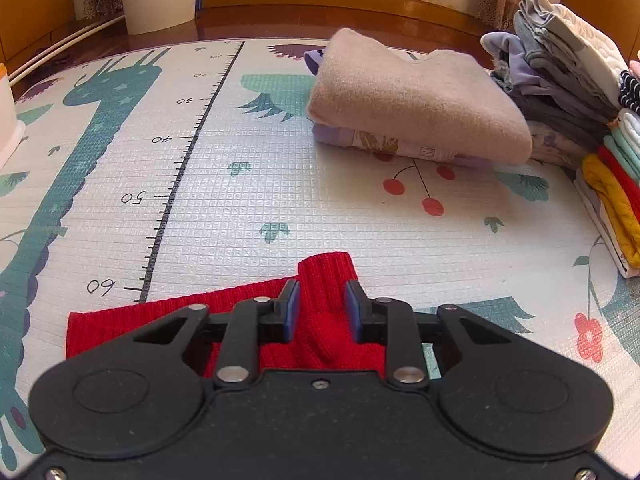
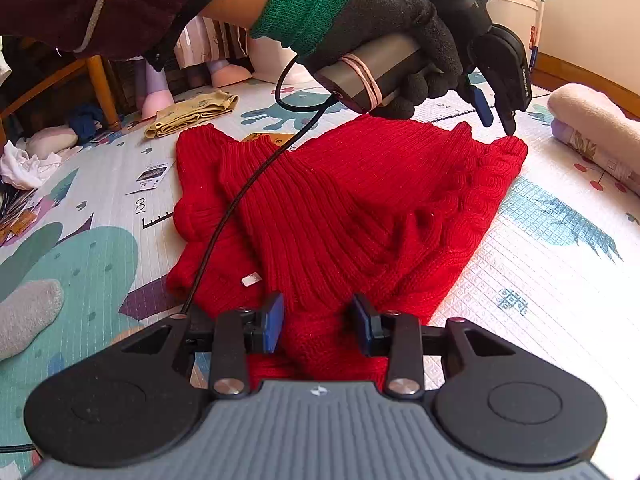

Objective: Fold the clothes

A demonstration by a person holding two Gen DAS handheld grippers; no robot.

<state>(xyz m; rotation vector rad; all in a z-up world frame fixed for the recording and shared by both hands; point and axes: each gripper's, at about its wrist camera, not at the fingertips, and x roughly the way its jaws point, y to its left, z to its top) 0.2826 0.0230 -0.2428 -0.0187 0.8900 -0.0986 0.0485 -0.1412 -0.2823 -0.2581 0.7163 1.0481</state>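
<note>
Red sweater (image 2: 344, 208) between both grippers' fingers (image 1: 291, 312)

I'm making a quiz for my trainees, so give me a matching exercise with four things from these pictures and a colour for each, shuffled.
Things:
1. sweater
2. top folded garment on the near pile
3. glove cuff
4. small folded cloth beyond the sweater

Colours:
A. green
B. yellow
C. red
D. beige

Pairs: 1-C, 2-D, 3-A, 4-B

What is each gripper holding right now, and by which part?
Neither clearly grips yet. Left gripper and right gripper both sit open, straddling raised folds at opposite edges of the red sweater.
</note>
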